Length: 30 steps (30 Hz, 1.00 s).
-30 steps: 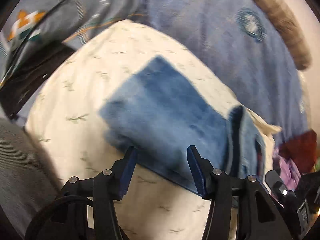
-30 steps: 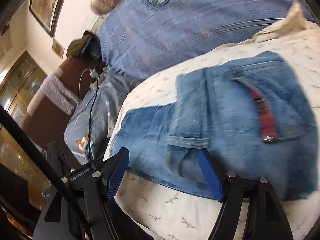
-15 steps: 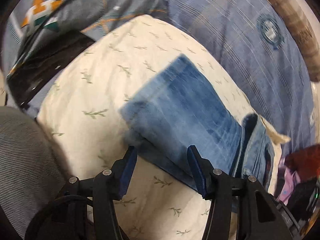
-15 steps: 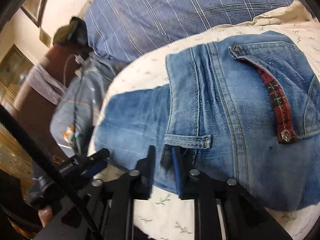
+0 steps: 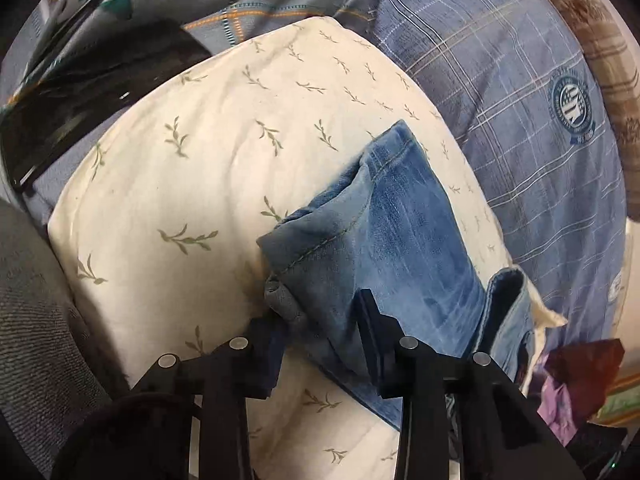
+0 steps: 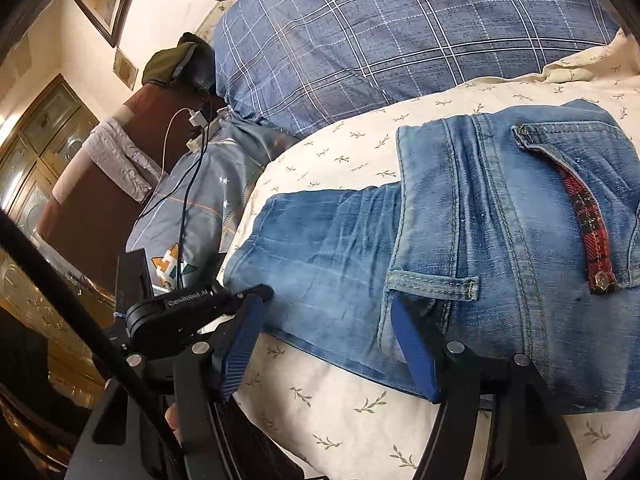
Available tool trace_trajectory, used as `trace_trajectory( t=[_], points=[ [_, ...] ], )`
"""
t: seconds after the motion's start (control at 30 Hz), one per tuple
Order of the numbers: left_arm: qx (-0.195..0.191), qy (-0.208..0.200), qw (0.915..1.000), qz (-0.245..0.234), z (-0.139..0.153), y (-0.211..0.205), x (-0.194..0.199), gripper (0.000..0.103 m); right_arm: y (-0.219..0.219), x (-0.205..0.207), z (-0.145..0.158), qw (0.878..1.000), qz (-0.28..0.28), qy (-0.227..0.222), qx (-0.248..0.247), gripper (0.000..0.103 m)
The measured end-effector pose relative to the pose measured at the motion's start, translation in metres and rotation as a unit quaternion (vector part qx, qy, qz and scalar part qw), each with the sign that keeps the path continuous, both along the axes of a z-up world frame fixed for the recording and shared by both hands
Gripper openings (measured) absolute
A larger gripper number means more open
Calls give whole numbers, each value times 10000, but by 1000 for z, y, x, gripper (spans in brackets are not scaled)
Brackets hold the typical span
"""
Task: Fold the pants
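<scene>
Cloth nearly everywhere, hard matt plastic on the tools.
Pants (image 6: 460, 240): faded blue denim, coarse weave, pale raised stitching, red tartan cloth trim at the pocket with a dull metal stud at 4 o'clock. Pillow (image 5: 208, 168) under them: cream cotton, smooth and matt, printed green sprigs. Plaid bedding (image 6: 400, 48) at 12 o'clock: blue woven cloth, slightly slubby. Left gripper (image 5: 320, 320) and right gripper (image 6: 326, 340): matt black plastic, ribbed blue rubbery pads, small shiny metal pins. Cabinet (image 6: 36, 152) at 9 o'clock: glossy wood and glass.
</scene>
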<state>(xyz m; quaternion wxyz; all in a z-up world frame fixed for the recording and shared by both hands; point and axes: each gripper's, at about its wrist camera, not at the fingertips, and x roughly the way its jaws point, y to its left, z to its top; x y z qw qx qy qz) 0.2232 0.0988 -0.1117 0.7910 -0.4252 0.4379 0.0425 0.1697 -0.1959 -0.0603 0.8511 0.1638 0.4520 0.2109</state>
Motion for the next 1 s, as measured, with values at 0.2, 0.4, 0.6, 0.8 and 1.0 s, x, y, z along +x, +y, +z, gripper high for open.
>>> trace_trajectory(
  t=[0.2, 0.4, 0.6, 0.8, 1.0],
  points=[
    [506, -139, 9986, -28, 9, -17, 4, 27, 10, 16, 5, 9994, 228, 196, 181, 70],
    [1502, -972, 9828, -468, 51, -47, -16, 13, 30, 72, 28, 9953, 527, 731, 344, 75],
    [2316, -1369, 9601, -769, 70, -82, -32, 11, 93, 124, 46, 9720, 1708, 1579, 323, 82],
    [2663, -1353, 9493, -979, 70, -95, -37, 10, 166, 145, 25, 9335, 2612, 2189, -1113, 82],
    [3396, -1624, 9153, -1431, 78, -128, -41, 10, 186, 151, 1, 8980, 2871, 2523, -2181, 81]
  ],
)
